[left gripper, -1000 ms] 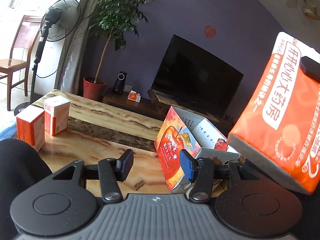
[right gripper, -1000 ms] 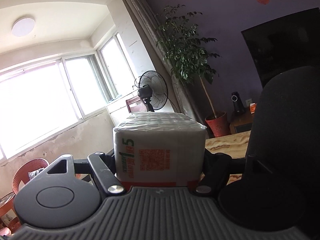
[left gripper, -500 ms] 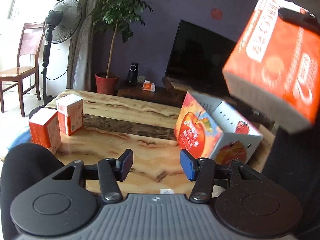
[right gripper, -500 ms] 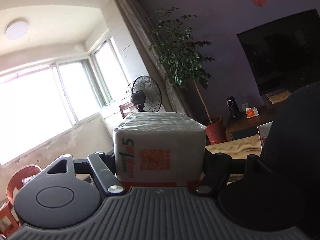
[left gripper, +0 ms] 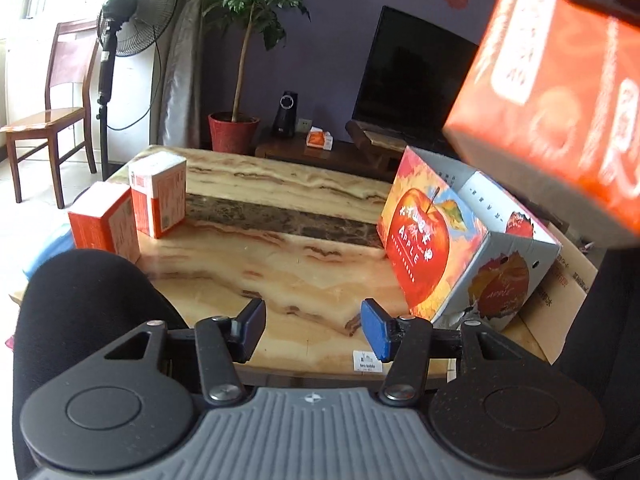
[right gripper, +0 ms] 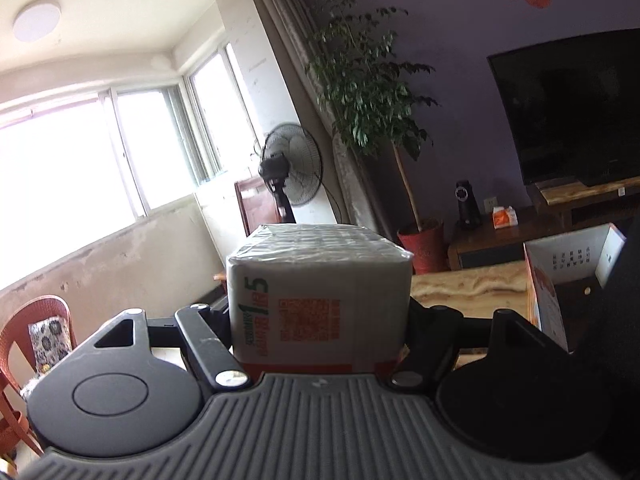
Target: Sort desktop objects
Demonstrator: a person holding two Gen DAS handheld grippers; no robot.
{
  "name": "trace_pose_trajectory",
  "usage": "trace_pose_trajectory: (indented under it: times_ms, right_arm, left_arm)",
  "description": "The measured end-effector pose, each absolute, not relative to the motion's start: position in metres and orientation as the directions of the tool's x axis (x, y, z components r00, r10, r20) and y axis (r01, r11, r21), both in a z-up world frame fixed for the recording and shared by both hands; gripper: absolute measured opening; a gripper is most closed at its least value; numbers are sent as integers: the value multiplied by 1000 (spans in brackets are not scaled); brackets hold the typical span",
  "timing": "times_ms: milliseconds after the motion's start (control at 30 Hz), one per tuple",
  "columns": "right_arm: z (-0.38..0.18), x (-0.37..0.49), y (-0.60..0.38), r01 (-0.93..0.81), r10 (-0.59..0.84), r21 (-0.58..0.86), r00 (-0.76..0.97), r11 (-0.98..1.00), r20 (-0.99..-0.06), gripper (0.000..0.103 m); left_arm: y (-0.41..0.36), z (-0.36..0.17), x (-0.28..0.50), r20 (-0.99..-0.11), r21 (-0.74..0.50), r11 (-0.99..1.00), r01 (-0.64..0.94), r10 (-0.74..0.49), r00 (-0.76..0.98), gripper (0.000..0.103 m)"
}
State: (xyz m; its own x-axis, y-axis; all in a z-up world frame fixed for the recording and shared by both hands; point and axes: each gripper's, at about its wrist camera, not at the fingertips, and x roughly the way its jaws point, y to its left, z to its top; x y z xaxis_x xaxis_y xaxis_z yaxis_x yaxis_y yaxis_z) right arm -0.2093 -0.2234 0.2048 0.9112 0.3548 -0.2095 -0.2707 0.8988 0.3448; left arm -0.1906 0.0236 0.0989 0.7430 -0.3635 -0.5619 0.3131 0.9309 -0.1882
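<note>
Showing QR end of tissue pack (right gripper: 320, 300): right view only; left shows apple box (left gripper: 436, 248).

Your right gripper's fingertips (right gripper: 320, 320) are hidden behind the tissue pack (right gripper: 320, 300) they clamp. In the left wrist view that pack (left gripper: 560, 92) is motion-blurred, print unreadable, cut off at top and right edges. The small label (left gripper: 367, 362) on the table edge (left gripper: 320, 368) is too small to read.

From my left gripper (left gripper: 313, 330), bare marble table (left gripper: 280, 256) runs clear toward 12 o'clock. The apple carton (left gripper: 460, 248) blocks 2 o'clock; two orange boxes (left gripper: 132, 208) crowd 10 o'clock; a held pack (left gripper: 560, 92) overhangs upper right.
</note>
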Motion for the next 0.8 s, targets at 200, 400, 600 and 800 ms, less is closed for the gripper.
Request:
trace_pose_trajectory:
  times_ms: [200, 400, 600, 800]
  right_arm:
    - [184, -210, -212, -260, 347, 307, 897, 915, -273, 76]
    - [173, -216, -204, -254, 338, 282, 890, 925, -306, 76]
    - [174, -219, -210, -241, 335, 310, 893, 920, -301, 76]
    - [174, -220, -216, -230, 332, 332, 896, 915, -296, 76]
  left_arm:
    - [15, 94, -189, -576, -173, 932, 319, -359, 735, 56]
    - [6, 92, -192, -577, -124, 938, 324, -334, 745, 57]
    - [3, 91, -193, -568, -111, 934, 338, -339, 750, 57]
    - [-1, 91, -192, -565, -102, 934, 343, -339, 752, 57]
